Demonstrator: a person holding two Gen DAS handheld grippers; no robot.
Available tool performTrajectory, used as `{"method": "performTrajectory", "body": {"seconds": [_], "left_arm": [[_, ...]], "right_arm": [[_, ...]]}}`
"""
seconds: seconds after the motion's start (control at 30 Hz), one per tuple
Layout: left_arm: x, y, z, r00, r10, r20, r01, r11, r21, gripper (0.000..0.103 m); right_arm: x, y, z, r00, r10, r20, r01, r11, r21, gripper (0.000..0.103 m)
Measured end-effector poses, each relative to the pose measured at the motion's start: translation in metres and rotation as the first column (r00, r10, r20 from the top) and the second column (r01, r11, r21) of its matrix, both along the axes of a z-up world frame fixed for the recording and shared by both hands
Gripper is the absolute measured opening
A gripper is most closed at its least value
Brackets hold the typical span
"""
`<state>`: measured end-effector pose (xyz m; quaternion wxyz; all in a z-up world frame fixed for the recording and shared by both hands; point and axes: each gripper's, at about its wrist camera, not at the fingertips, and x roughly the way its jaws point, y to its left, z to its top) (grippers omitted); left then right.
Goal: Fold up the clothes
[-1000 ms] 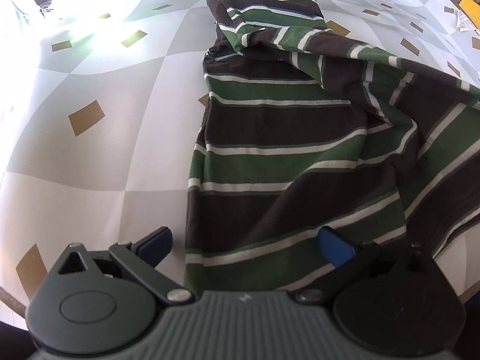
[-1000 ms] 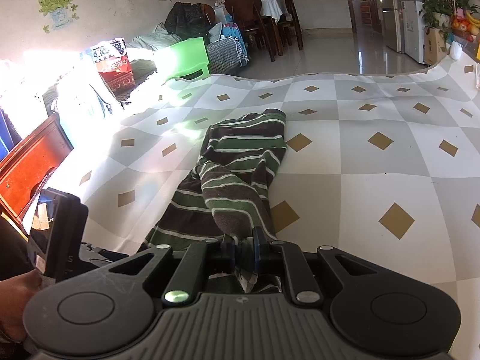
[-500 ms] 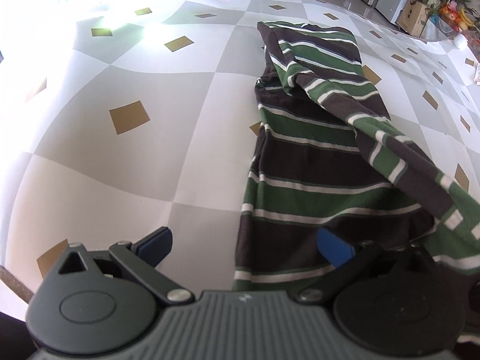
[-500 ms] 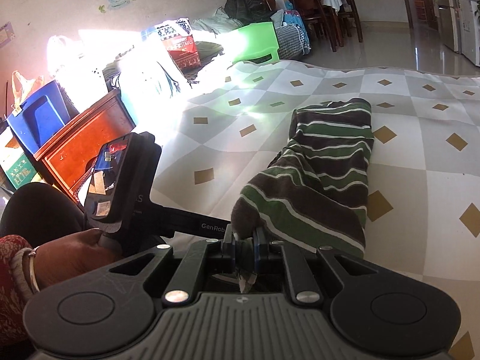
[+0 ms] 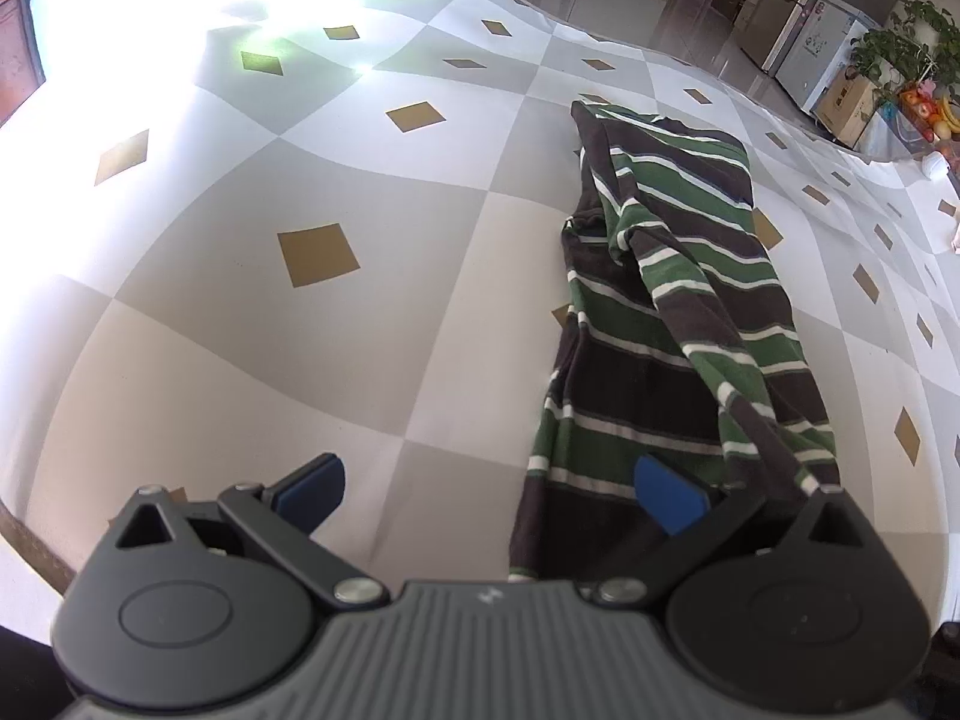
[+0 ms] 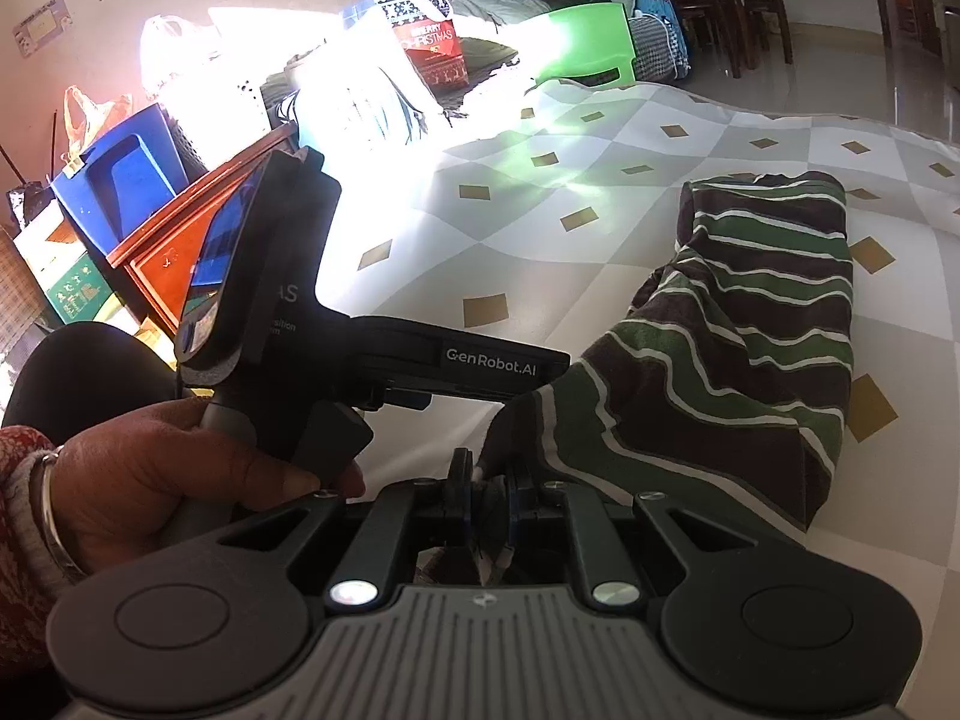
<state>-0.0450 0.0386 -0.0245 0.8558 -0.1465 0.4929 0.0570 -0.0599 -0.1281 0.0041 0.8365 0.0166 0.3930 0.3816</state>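
Note:
A green, dark brown and white striped shirt [image 5: 660,312] lies lengthwise on the checked tablecloth [image 5: 300,360], folded into a narrow band. My left gripper [image 5: 489,495] is open just above the cloth. Its right blue pad [image 5: 669,501] hovers over the shirt's near end, and its left pad is over bare cloth. In the right wrist view my right gripper [image 6: 489,483] is shut on a lifted corner of the shirt [image 6: 720,360], which drapes away to the right. A hand [image 6: 168,480] holds the left gripper's black body [image 6: 384,360] just left of that corner.
The table's near edge [image 5: 30,540] runs along the lower left. Beyond the table stand a wooden cabinet [image 6: 180,240], a blue bin [image 6: 126,180], a green chair [image 6: 588,54] and bags. Fridges [image 5: 828,42] and plants [image 5: 912,54] are at the far right.
The right gripper has carried the shirt's corner leftwards, folding the shirt narrower. The left gripper drew back and left, still open, and with its hand came into the right wrist view.

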Motion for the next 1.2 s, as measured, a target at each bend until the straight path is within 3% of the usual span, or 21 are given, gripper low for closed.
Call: {"method": "performTrajectory", "body": {"seconds": [0.27, 0.47, 0.6, 0.7, 0.77, 0.93, 1.1, 1.2], "left_arm": [[-0.004, 0.017, 0.002, 0.998, 0.063, -0.001, -0.063, 0.998, -0.006, 0.103], [-0.008, 0.026, 0.007, 0.992, 0.126, 0.013, -0.126, 0.989, 0.079, 0.103], [-0.008, 0.028, 0.008, 0.990, 0.141, 0.022, -0.142, 0.987, 0.077, 0.103], [-0.007, 0.024, 0.006, 0.992, 0.123, 0.010, -0.123, 0.989, 0.076, 0.103], [-0.006, 0.021, 0.005, 0.994, 0.110, 0.004, -0.110, 0.991, 0.075, 0.103], [-0.005, 0.017, 0.002, 0.995, 0.095, -0.007, -0.094, 0.993, 0.076, 0.103], [-0.005, 0.018, -0.001, 0.994, 0.105, -0.022, -0.104, 0.993, 0.051, 0.103], [-0.004, 0.017, -0.001, 0.995, 0.103, -0.019, -0.102, 0.994, 0.049, 0.103]], "right_arm": [[0.008, 0.020, -0.013, 1.000, 0.019, -0.013, -0.019, 1.000, 0.020, 0.012], [0.010, 0.037, -0.035, 0.997, 0.064, -0.043, -0.065, 0.998, -0.012, 0.014], [0.013, 0.046, -0.053, 0.996, 0.065, -0.057, -0.066, 0.998, -0.017, 0.016], [0.016, 0.051, -0.064, 0.995, 0.066, -0.071, -0.068, 0.997, -0.020, 0.028], [0.014, 0.055, -0.066, 0.993, 0.088, -0.073, -0.092, 0.994, -0.055, 0.041], [0.004, 0.051, -0.058, 0.986, 0.144, -0.086, -0.154, 0.981, -0.120, 0.046], [0.003, 0.030, -0.055, 0.995, 0.071, -0.065, -0.084, 0.972, -0.220, 0.046], [0.012, 0.006, -0.052, 0.995, -0.035, -0.092, 0.015, 0.978, -0.209, 0.046]]}}
